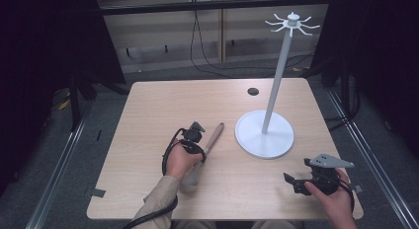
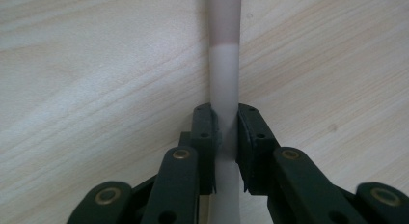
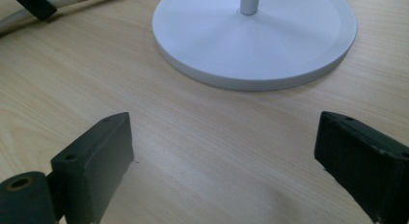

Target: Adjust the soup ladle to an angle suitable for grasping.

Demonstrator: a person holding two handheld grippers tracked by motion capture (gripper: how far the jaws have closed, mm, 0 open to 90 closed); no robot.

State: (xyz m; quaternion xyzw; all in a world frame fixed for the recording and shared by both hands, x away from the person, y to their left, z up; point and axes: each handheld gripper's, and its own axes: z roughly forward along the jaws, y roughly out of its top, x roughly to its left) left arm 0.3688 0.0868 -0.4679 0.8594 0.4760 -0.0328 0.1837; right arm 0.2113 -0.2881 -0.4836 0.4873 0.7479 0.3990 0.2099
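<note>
Near the middle of the table [image 1: 148, 105], a little toward its near edge and left of the white stand [image 1: 265, 134], lies a long slender utensil [image 1: 213, 136] with a pinkish wooden-looking handle and a pale, translucent lower part that looks like silicone. The left gripper [image 1: 193, 136] has its jaws closed on the pale shaft just below the join with the handle; in the left gripper view the pads [image 2: 251, 137] press on both sides of the utensil [image 2: 224, 74], which lies flat on the tabletop. It looks light and fairly stiff along the handle, while the pale end is probably softer and may flex; the smooth, narrow shaft could twist or slip between flat pads, so a hold close to the join, where it is firmest, seems sensible, and lifting it level should keep the far end from swinging. The right gripper [image 1: 296, 182] rests near the table's near right corner with its jaws spread wide and nothing between them, facing the stand's round base [image 3: 255, 35]. No container is on the table; the stand's hooks [image 1: 292, 22] at the top hang bare.
</note>
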